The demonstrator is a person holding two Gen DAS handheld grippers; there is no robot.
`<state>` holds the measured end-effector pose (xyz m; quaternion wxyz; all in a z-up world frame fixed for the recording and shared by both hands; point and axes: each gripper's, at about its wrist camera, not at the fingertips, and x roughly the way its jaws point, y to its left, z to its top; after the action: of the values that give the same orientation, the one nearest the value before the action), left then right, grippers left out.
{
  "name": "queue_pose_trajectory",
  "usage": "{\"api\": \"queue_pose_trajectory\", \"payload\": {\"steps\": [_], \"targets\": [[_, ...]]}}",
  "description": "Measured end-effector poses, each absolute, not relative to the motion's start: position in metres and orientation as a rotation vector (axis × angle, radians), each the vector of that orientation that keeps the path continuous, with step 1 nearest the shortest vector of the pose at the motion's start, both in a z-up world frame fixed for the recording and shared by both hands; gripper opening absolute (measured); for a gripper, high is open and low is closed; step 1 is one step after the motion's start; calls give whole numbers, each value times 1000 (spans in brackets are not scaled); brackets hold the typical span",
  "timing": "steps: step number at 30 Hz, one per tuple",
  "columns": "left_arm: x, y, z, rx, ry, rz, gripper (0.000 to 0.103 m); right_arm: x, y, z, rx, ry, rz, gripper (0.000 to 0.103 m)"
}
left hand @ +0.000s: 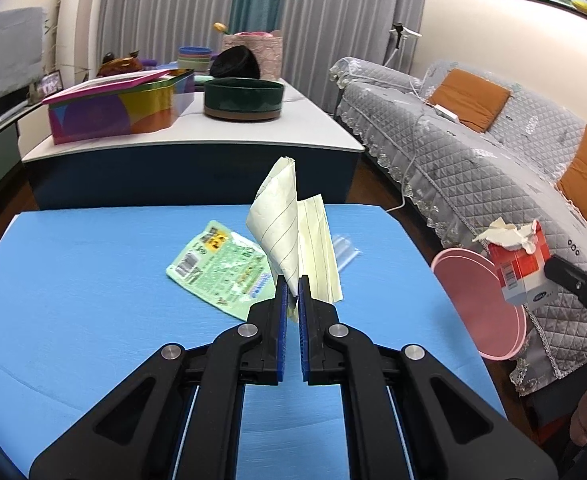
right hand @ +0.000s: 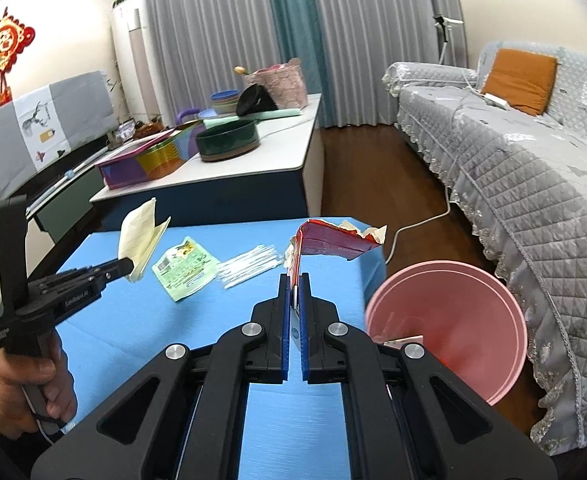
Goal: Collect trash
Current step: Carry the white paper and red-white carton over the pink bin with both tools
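table: blue table (right hand: 105, 344) carries the remaining trash; surface otherwise bare near its front edge
bin: pink bin (right hand: 493, 344) stands on the floor just off the table's right edge, mouth open toward the grippers; likely placed there so trash goes straight over the edge; some scraps already inside
carton: red carton (right hand: 333, 240) with torn white top, lifted above the table's right edge; right gripper (right hand: 294, 280) clamped on its flattened end; barcode visible in left view, print too small to read
paper: lined yellow paper (left hand: 289, 236) pinched upright in left gripper (left hand: 292, 284), jaws together on its lower fold, raised clear of table
wrapper: green wrapper (right hand: 184, 268) flat mid-table toward far edge; barcode, text unreadable
sticks: clear pack of white sticks (right hand: 249, 266) beside wrapper, untouched
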<state>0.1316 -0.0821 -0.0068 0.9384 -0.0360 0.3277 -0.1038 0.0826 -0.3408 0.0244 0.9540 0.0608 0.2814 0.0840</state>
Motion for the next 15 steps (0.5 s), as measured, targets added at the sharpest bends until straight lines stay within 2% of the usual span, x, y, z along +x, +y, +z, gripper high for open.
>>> {"api": "queue_pose_trajectory", "payload": {"steps": [15], "targets": [[126, -139, -9, -21, 677, -290, 5, 71, -398, 31, 212, 525, 86, 4]]}}
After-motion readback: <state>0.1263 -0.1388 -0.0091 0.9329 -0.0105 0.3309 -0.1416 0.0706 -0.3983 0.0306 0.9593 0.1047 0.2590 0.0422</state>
